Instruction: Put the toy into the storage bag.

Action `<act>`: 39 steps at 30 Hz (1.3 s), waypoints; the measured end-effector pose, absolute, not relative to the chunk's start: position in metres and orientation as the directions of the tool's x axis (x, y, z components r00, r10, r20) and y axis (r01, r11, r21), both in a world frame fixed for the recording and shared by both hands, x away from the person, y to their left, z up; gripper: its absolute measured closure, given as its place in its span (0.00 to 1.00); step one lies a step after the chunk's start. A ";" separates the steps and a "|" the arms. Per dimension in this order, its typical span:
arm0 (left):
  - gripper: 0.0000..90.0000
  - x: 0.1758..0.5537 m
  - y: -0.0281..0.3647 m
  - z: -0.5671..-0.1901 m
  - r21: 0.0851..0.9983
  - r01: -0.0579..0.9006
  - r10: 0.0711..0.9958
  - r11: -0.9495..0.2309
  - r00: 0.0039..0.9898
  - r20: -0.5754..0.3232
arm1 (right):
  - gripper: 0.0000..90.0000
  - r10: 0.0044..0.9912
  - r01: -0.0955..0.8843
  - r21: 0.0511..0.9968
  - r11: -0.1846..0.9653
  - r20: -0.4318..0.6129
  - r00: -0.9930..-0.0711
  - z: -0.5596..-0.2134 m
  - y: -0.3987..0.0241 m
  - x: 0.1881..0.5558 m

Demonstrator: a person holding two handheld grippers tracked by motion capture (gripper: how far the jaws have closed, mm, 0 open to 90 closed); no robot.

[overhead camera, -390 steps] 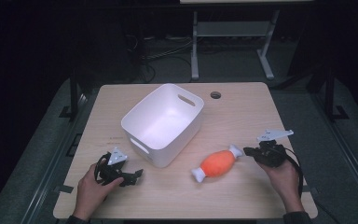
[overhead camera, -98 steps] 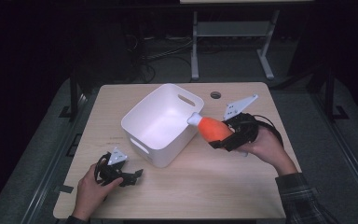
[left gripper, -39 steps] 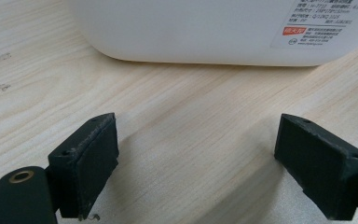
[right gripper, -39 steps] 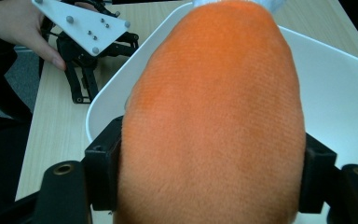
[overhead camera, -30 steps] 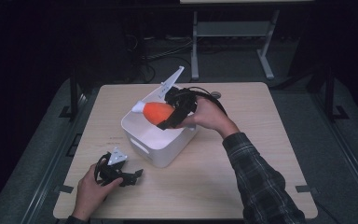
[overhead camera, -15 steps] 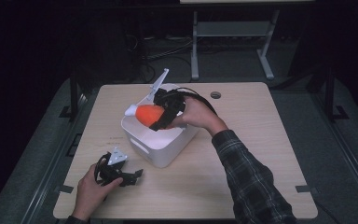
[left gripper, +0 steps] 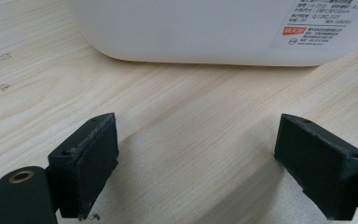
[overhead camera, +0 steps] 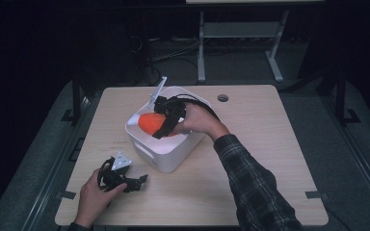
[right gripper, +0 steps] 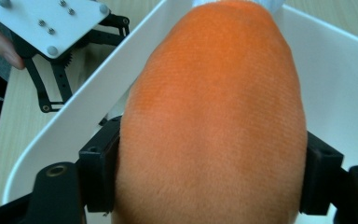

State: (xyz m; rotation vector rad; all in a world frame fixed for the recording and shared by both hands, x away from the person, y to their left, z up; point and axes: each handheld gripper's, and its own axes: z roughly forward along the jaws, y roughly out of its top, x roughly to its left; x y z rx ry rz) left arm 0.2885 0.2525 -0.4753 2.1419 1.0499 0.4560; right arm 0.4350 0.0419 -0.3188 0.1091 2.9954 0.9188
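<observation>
High view | right tongs (overhead camera: 160, 129) clamp orange fuzzy plush toy (overhead camera: 150, 122) at its fat middle, over white plastic bin (overhead camera: 173, 159) | toy likely soft, light, squashy; grip the belly | left tongs (left gripper: 200, 158) wide, empty, near-left counter (overhead camera: 270, 144)

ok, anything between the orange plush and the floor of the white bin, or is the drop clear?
Nothing visible blocks it. The right gripper holds the orange plush toy over the white bin, already inside the rim; the bin wall beside the toy is bare. The bin floor under the toy is hidden. The left gripper rests on the table outside the bin.
</observation>
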 end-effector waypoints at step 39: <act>0.14 0.288 0.252 -0.475 0.721 0.546 0.793 -0.427 0.609 0.009 | 0.15 0.229 0.168 0.653 0.738 -0.008 -0.973 -0.300 -0.033 0.414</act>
